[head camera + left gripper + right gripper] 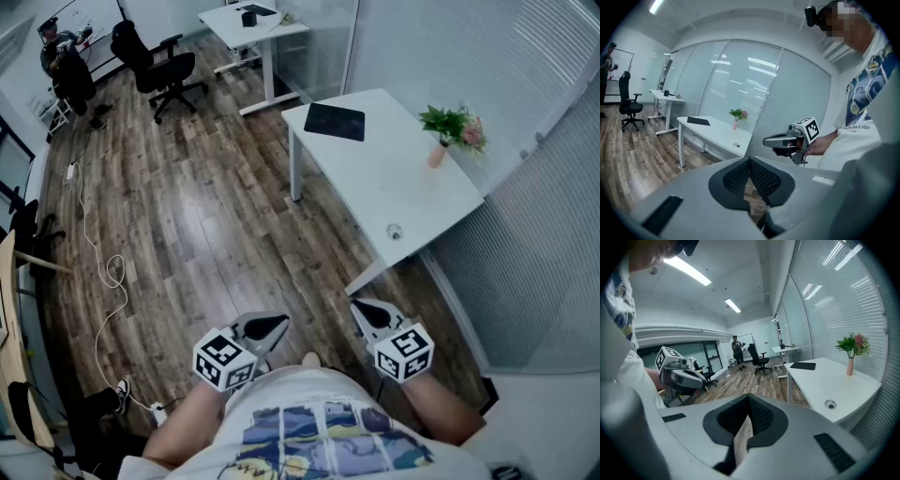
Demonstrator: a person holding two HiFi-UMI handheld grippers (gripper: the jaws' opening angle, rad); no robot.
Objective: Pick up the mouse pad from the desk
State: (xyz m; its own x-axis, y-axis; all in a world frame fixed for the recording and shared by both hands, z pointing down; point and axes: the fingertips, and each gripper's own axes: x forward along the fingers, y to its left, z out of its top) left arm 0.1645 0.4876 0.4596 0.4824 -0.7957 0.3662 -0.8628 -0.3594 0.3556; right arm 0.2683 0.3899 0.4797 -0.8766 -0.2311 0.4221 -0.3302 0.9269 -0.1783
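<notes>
wooden furniture (9, 309) cut off by the left edge, dark items (251, 16) on the far desk (277, 33) too small to tell, distant person (64, 56) upper left small and blurred, wearer's shirt (319, 436) cropped at the bottom edge

Glowing evenly under ceiling strip lights (686, 270), glaring off the white bench (394, 178), bending into fisheye curves with darkening corners, blurring near the lens.

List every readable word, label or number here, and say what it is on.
"like a star": on the person's T-shirt, left gripper view; the word before it is blurred.
Marker cubes: square patterns only, no letters.
Whiteboard: marks too small to read.
</notes>
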